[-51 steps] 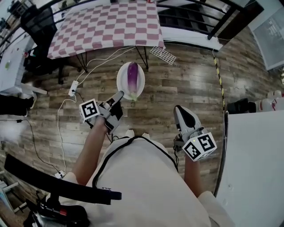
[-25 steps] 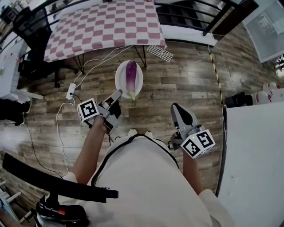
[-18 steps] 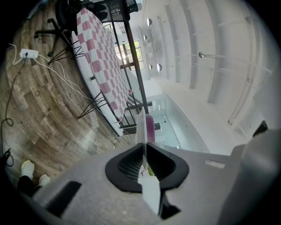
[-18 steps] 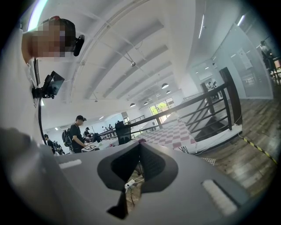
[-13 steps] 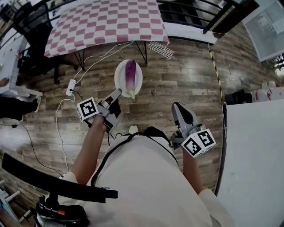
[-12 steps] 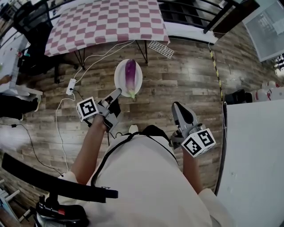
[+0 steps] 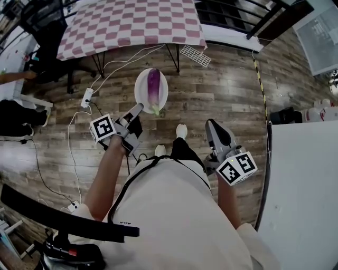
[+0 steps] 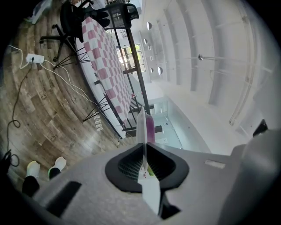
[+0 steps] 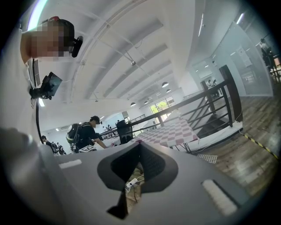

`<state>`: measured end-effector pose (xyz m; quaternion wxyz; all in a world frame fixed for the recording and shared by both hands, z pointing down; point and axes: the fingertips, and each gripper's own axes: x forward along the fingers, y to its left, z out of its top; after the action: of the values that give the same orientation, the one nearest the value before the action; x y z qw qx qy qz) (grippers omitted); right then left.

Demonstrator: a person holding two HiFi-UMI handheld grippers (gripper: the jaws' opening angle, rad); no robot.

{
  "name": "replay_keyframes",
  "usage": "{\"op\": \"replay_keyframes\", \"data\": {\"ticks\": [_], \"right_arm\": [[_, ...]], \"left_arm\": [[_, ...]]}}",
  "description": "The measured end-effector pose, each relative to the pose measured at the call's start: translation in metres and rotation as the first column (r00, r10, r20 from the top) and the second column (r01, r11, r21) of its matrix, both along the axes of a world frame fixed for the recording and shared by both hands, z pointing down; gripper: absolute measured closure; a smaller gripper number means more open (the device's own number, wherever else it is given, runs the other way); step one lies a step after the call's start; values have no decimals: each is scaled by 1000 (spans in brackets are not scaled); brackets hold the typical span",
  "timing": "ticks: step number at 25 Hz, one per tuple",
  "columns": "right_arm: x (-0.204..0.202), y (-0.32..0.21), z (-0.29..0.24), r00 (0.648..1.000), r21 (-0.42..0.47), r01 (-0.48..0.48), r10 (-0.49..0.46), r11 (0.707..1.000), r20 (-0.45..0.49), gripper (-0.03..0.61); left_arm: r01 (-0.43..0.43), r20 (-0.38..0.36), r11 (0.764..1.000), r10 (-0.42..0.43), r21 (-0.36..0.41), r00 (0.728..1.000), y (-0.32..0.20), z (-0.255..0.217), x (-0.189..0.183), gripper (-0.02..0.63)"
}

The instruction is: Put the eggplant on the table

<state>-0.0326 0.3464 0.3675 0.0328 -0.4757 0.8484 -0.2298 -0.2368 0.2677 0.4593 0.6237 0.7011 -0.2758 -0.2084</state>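
A purple eggplant (image 7: 153,86) lies on a white plate (image 7: 142,95) that hangs above the wooden floor. My left gripper (image 7: 139,108) is shut on the plate's near rim. In the left gripper view the plate (image 8: 141,127) shows edge-on between the pads, with the eggplant (image 8: 150,128) beside it. The table with a pink checkered cloth (image 7: 132,23) stands beyond the plate. My right gripper (image 7: 212,124) is shut and holds nothing, off to the right and level; in its own view the gripper (image 9: 138,147) points towards the checkered table (image 9: 175,132).
A power strip (image 7: 87,96) and white cables lie on the floor left of the plate. A white grid panel (image 7: 195,55) lies by the table's leg. A black chair (image 7: 45,23) stands at the left, black railing (image 7: 232,16) behind, a white surface (image 7: 306,200) at the right.
The plate with the eggplant has drawn closer to the checkered table, still in my left gripper. A foot has stepped forward below the plate. The right gripper moved along with the body.
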Motion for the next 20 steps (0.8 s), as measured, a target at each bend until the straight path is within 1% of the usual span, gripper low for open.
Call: {"op": "replay_keyframes", "data": {"ticks": [3, 4, 7, 14, 20], "right_arm": [[3, -2, 5, 1000, -11, 7, -7, 1000, 15, 571], [4, -4, 7, 1000, -16, 12, -12, 1000, 17, 571], [11, -15, 9, 999, -20, 27, -26, 999, 18, 571], [35, -47, 13, 999, -28, 36, -35, 999, 30, 571], [55, -91, 12, 998, -27, 62, -61, 998, 29, 571]], "left_arm": [[14, 32, 999, -13, -31, 999, 0, 9, -2, 581], [16, 33, 999, -15, -28, 999, -2, 8, 1, 581], [19, 13, 1000, -19, -9, 1000, -11, 2, 11, 581], [10, -12, 1000, -10, -10, 1000, -36, -3, 40, 581], [22, -23, 1000, -22, -15, 999, -74, -5, 64, 581]]}}
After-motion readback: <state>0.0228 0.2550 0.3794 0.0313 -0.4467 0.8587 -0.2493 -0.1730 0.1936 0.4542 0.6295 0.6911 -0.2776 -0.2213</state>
